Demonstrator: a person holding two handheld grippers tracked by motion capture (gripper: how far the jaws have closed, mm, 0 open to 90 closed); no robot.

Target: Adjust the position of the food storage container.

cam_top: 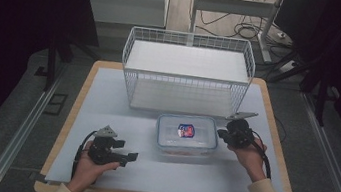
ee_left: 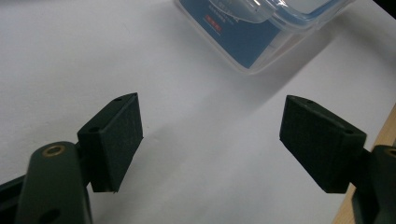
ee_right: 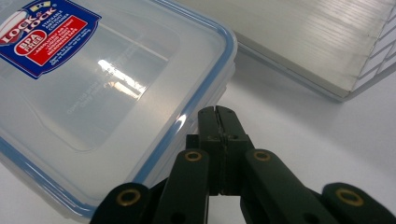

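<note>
One clear plastic food container [cam_top: 186,135] with a blue-rimmed snap lid lies flat on the white table cover [cam_top: 107,97], between my two grippers and just in front of the white wire basket [cam_top: 187,70]. My right gripper [ee_right: 218,114] has its jaws pressed fully together with nothing between them, and their tip sits right against the container's edge, by the lid's blue rim. From there the label [ee_right: 44,35] lies ahead and off to the left of the tip.

My left gripper [ee_left: 210,135] stands well apart from the container, jaws spread wide and empty; the box's near corner lies ahead of them and a little toward the right jaw.

I judge the box light, since it looks empty, and stiff, but smooth and slippery, so a push may make it skate on the cover. The lid's flat top gives no purchase. I would take it by the rim lip or a side latch.
</note>
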